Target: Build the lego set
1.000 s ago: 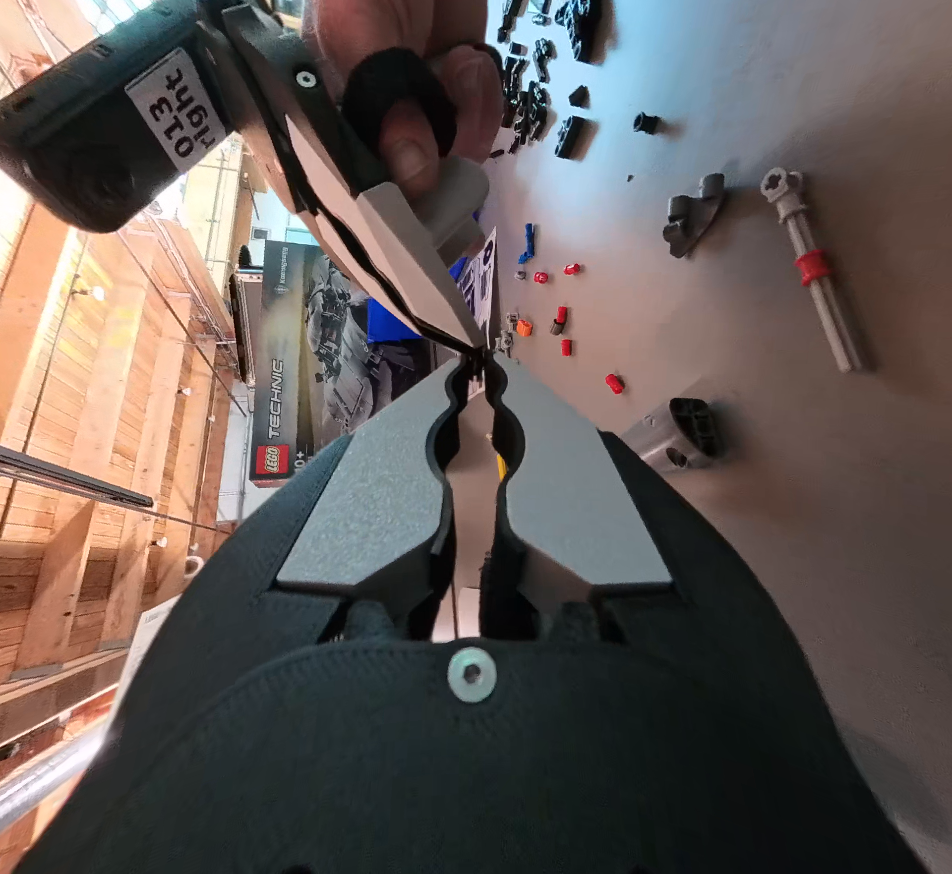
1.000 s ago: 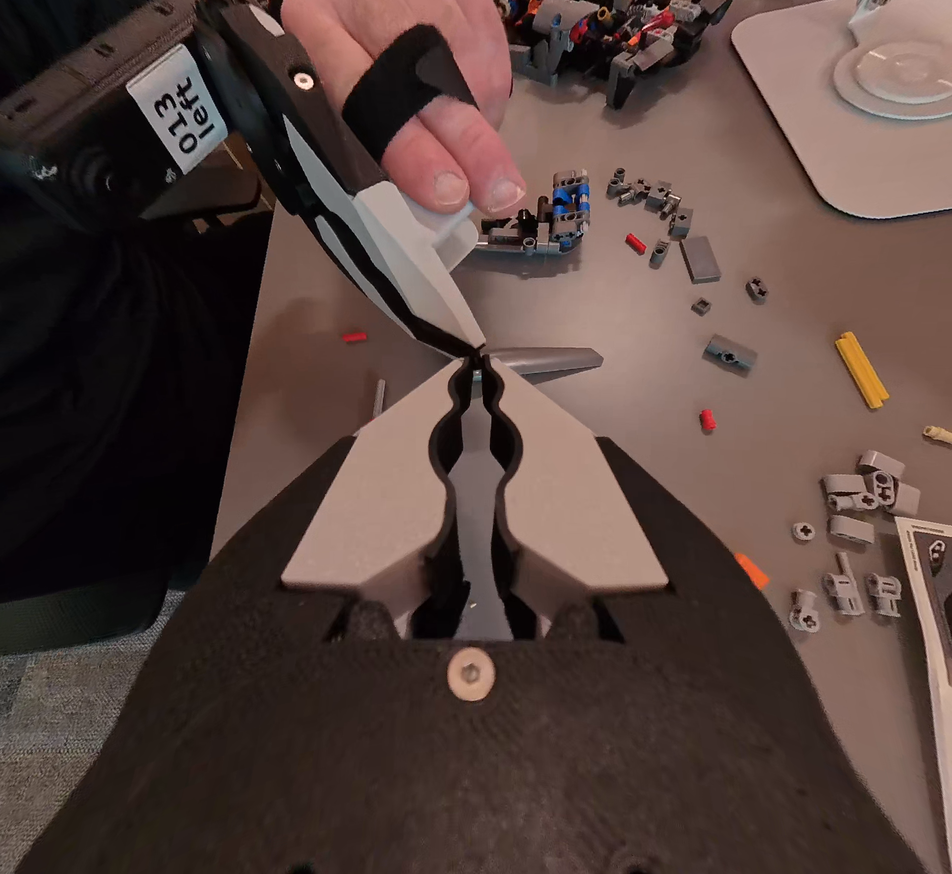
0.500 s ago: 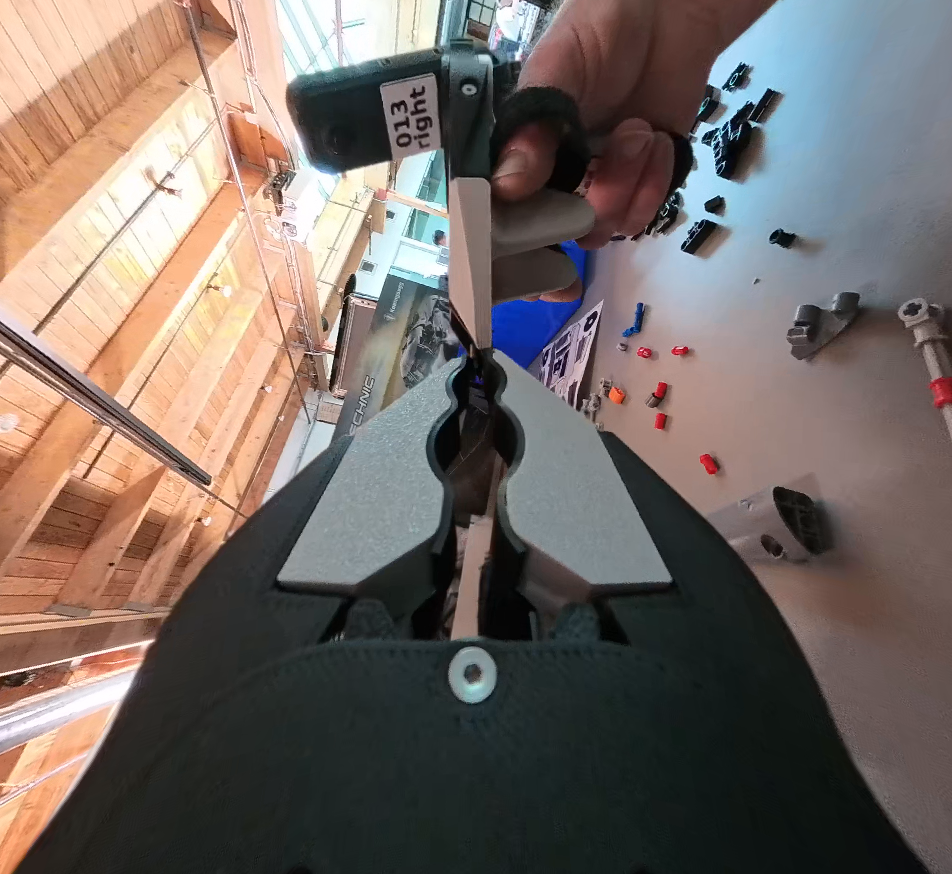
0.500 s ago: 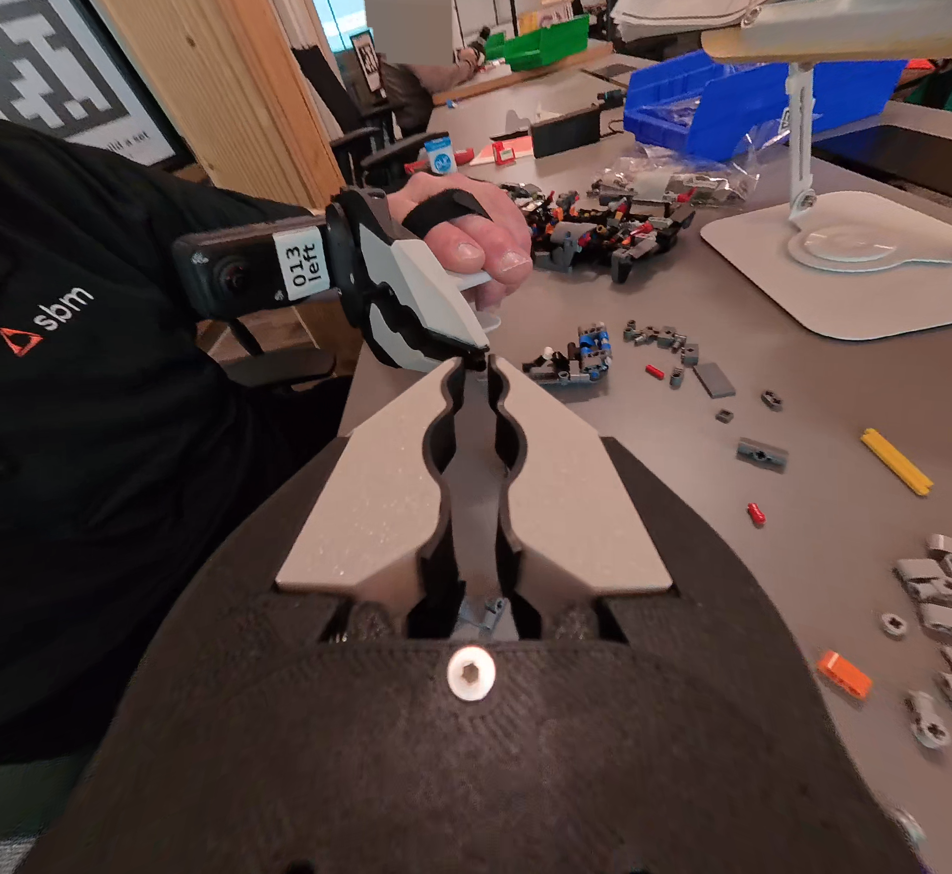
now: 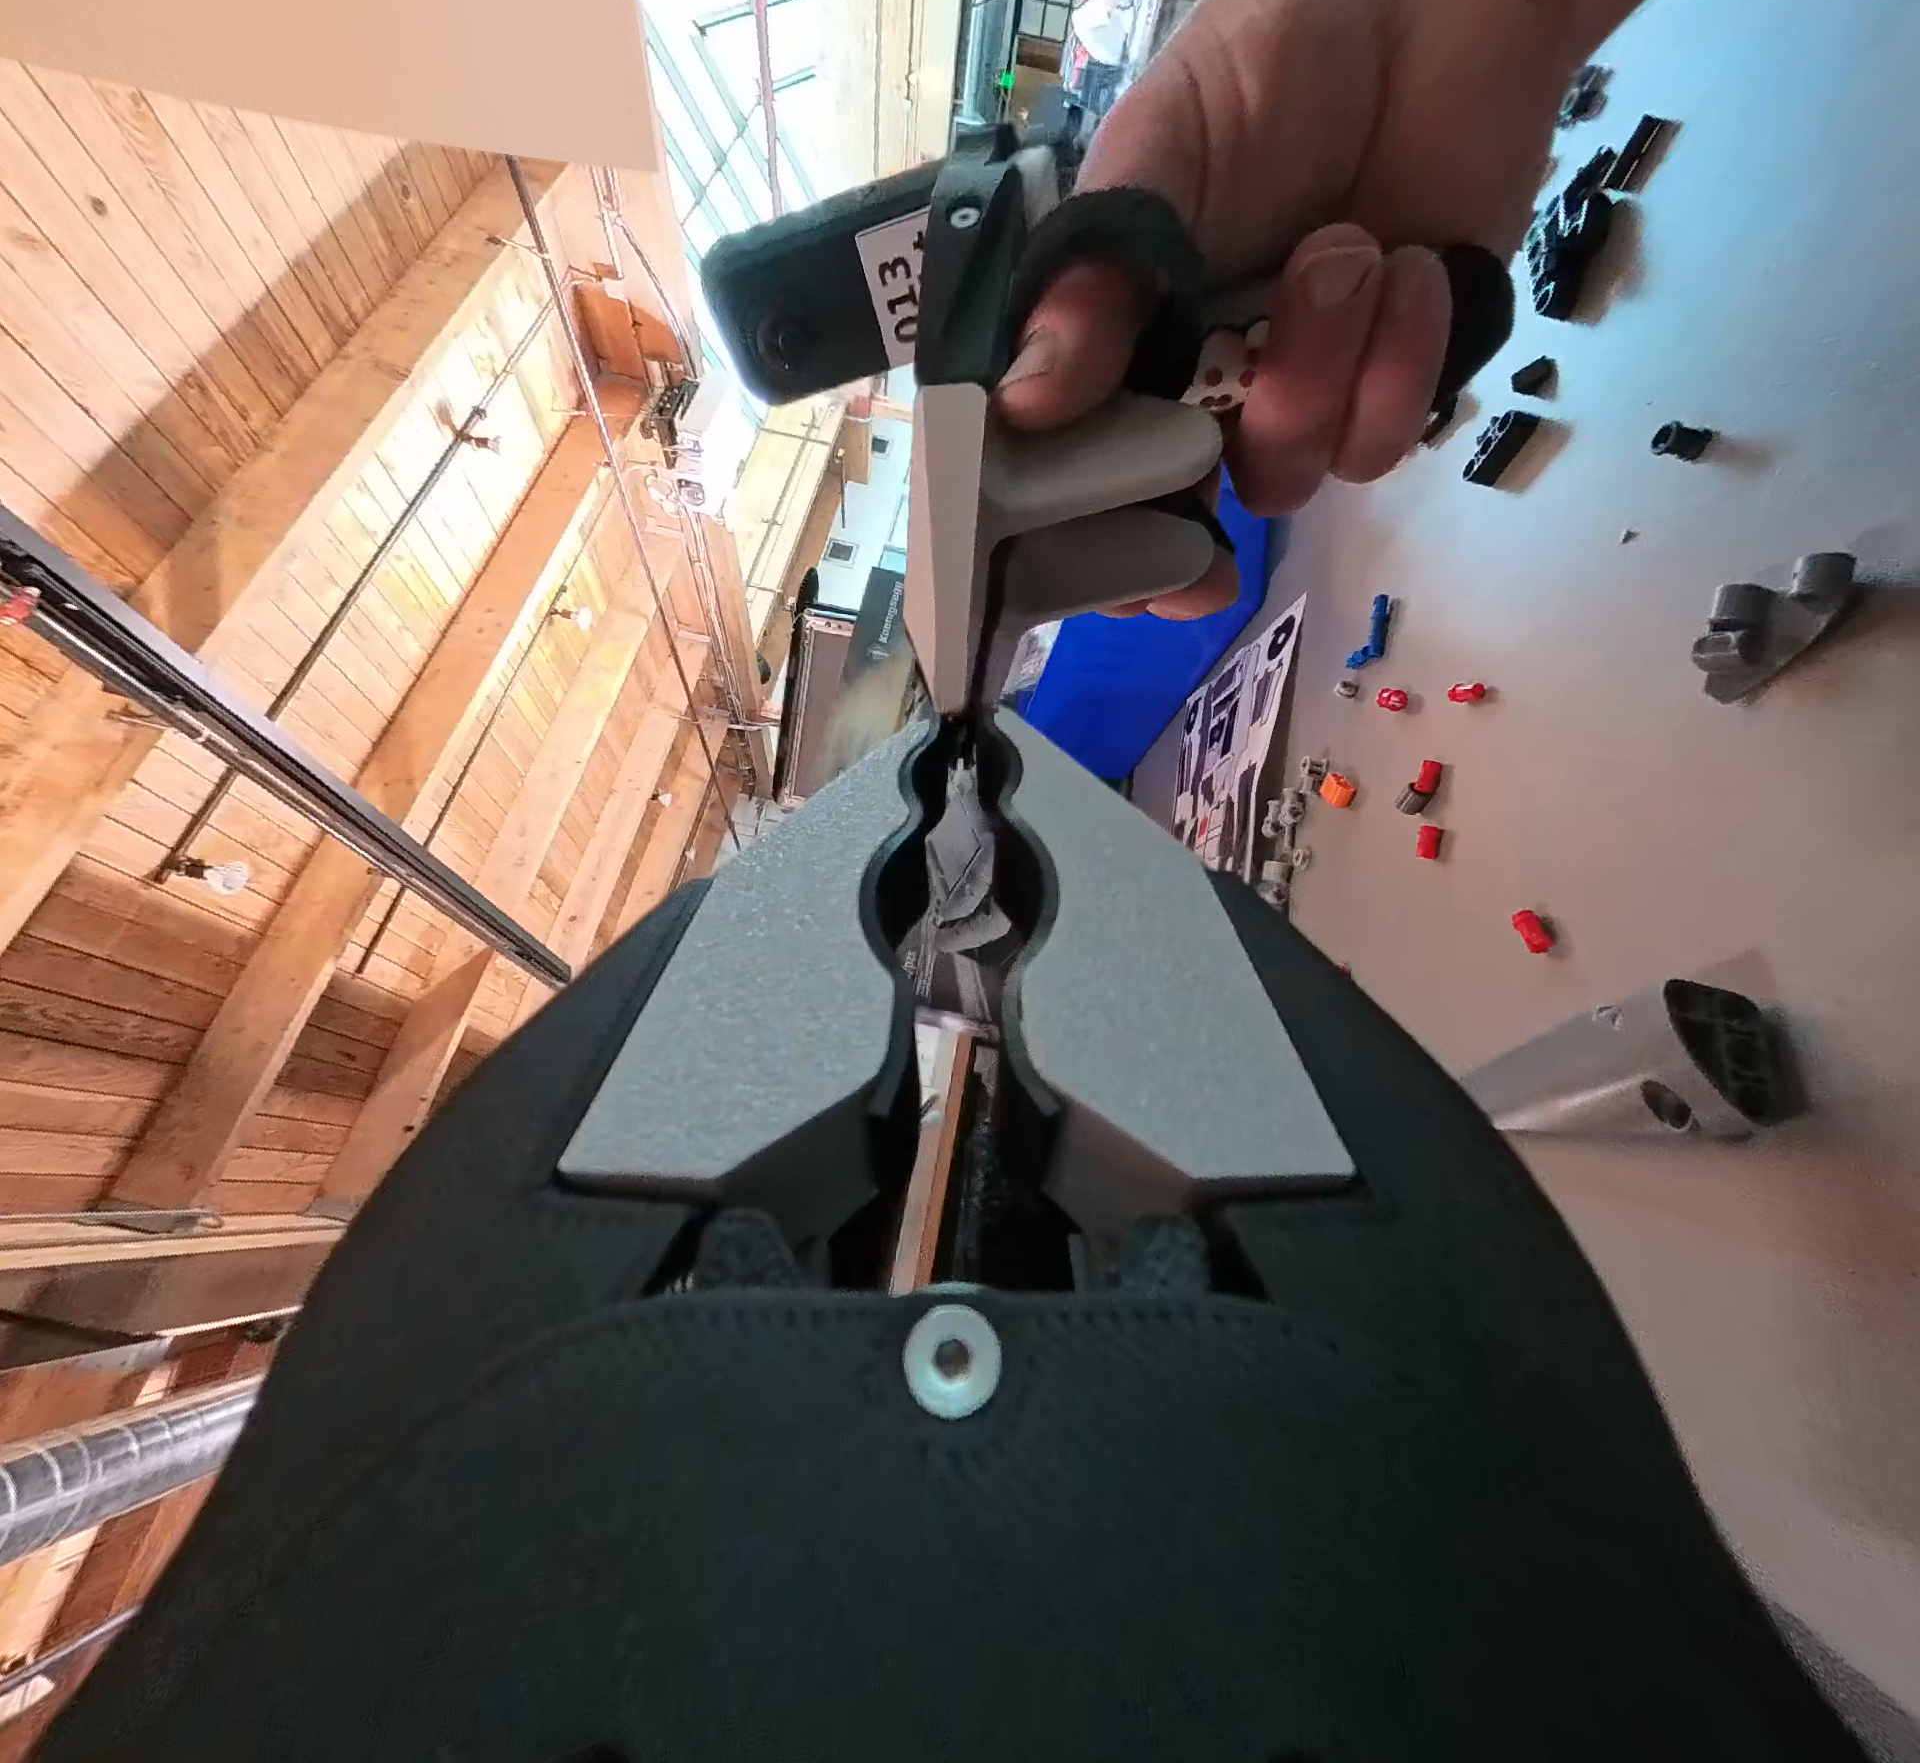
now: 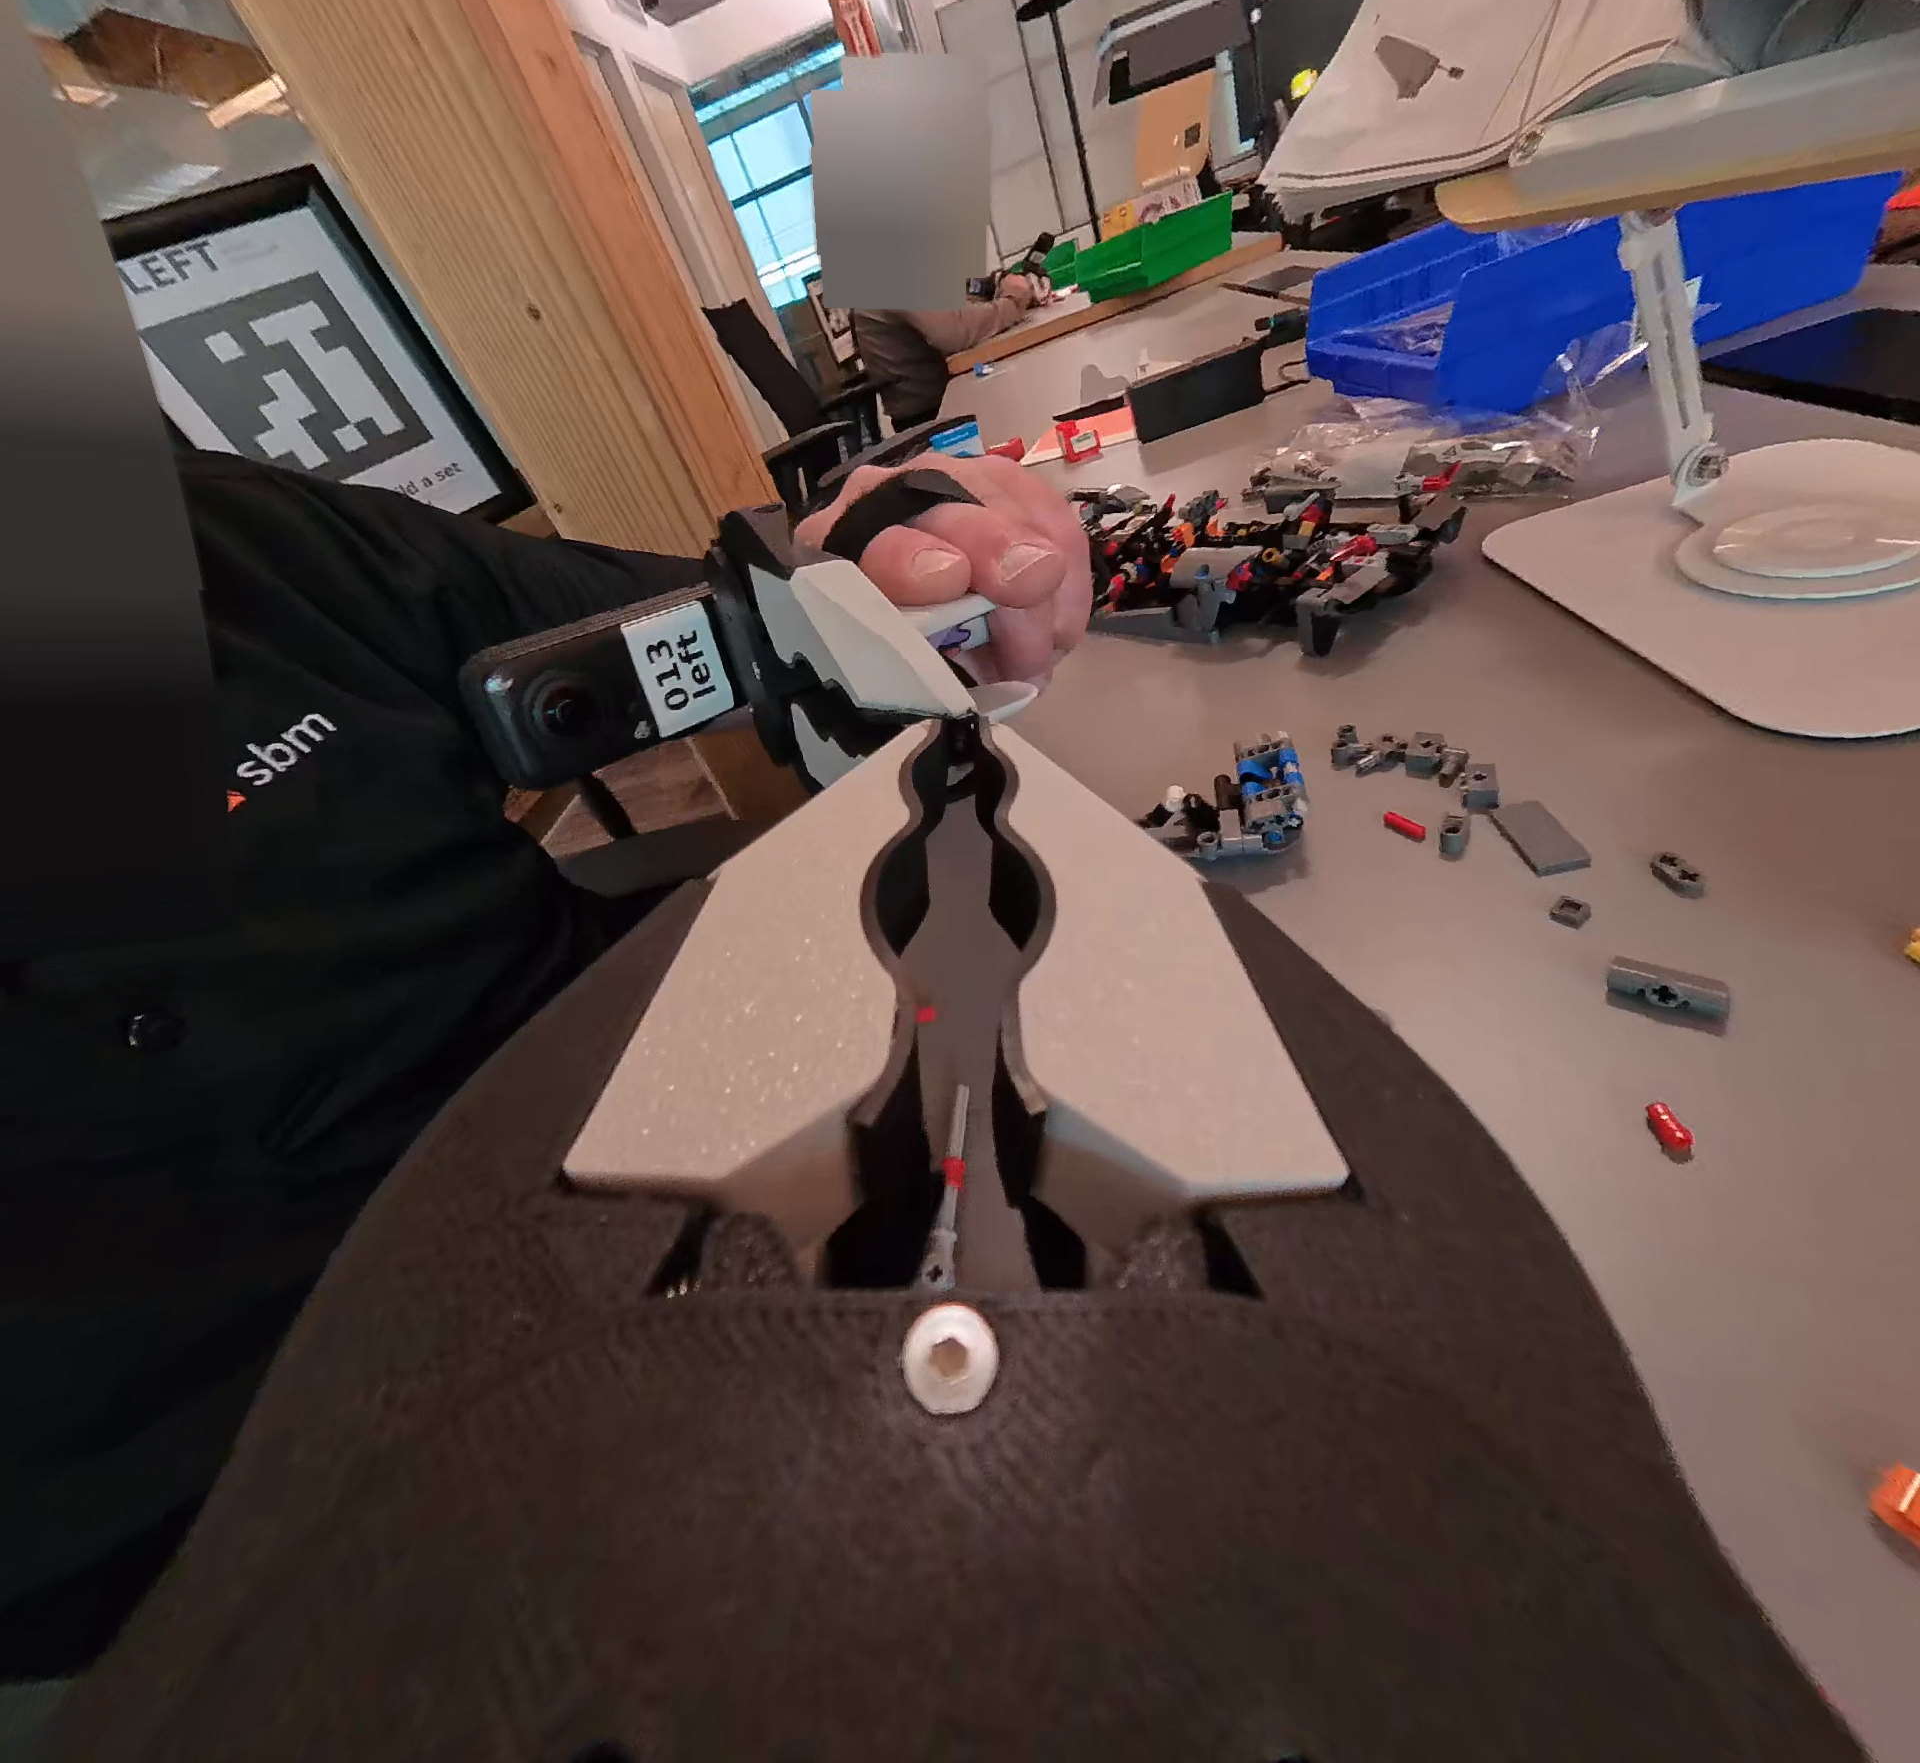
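A grey worktable [image 6: 1351, 1142] in a timber-beamed workshop carries the job. The half-built model [image 6: 1262, 565] lies toward its far edge beside a lamp base [image 6: 1766, 612]; loose grey and red pieces remain scattered, so I judge much is left. The left gripper [image 5: 961, 742] and right gripper [image 6: 961, 737] meet tip to tip, each pressed nearly together; what they pinch is too small to tell. Only the left wrist view shows the instruction sheet [image 5: 1236, 737] and black parts [image 5: 1569, 227].

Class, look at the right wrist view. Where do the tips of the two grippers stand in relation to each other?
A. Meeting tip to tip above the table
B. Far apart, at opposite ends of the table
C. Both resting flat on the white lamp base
A: the left gripper meets the tips of the right gripper, raised above the table.
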Demonstrator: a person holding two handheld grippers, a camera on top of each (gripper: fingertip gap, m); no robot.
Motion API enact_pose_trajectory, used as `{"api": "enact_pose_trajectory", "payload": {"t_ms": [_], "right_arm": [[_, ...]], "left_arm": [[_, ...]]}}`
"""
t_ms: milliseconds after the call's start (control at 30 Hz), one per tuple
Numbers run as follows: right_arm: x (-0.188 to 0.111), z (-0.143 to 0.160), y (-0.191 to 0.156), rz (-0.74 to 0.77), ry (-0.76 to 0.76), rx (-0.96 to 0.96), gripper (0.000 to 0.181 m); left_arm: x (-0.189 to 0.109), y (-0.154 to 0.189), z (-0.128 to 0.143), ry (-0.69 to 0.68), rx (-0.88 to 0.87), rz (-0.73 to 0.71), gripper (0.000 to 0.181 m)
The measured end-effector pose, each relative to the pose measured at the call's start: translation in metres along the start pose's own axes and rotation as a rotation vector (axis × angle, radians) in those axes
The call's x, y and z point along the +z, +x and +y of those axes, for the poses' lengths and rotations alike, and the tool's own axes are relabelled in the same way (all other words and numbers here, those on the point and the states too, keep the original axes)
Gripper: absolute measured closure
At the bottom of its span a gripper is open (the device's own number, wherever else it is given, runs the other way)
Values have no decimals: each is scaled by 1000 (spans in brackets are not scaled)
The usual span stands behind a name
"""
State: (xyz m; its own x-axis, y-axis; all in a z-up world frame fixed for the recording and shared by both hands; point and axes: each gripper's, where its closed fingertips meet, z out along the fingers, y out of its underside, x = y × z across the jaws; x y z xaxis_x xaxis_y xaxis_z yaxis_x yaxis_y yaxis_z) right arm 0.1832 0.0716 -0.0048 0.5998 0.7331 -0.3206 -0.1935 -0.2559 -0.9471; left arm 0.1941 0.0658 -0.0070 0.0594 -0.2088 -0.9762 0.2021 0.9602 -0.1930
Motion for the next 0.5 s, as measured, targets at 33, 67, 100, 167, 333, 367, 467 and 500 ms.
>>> {"api": "enact_pose_trajectory", "payload": {"t_ms": [33, 67, 100, 167, 333, 367, 467, 500], "right_arm": [[1, -1, -1, 5, 8, -5, 179], [1, -3, -1, 11, 15, -9, 179], [2, -3, -1, 23, 21, -18, 180], [2, -4, 0, 51, 22, -28, 180], [2, -2, 5, 123, 21, -62, 180], [0, -2, 6, 144, 19, -74, 180], [-9, 1, 12, 233, -5, -113, 180], [-14, 3, 13, 259, -14, -123, 180]], "left_arm": [[-1, -1, -1, 7, 7, -8, 180], [-1, -3, 0, 4, 19, -16, 180], [-1, -4, 0, 1, 22, -18, 180], [-2, -4, 1, 4, 2, -12, 180], [0, -1, 5, 8, -51, 28, 177], [-1, -1, 5, 16, -55, 42, 170], [-9, -6, 9, 19, -86, 113, 155], [-12, -7, 13, 18, -89, 150, 154]]}}
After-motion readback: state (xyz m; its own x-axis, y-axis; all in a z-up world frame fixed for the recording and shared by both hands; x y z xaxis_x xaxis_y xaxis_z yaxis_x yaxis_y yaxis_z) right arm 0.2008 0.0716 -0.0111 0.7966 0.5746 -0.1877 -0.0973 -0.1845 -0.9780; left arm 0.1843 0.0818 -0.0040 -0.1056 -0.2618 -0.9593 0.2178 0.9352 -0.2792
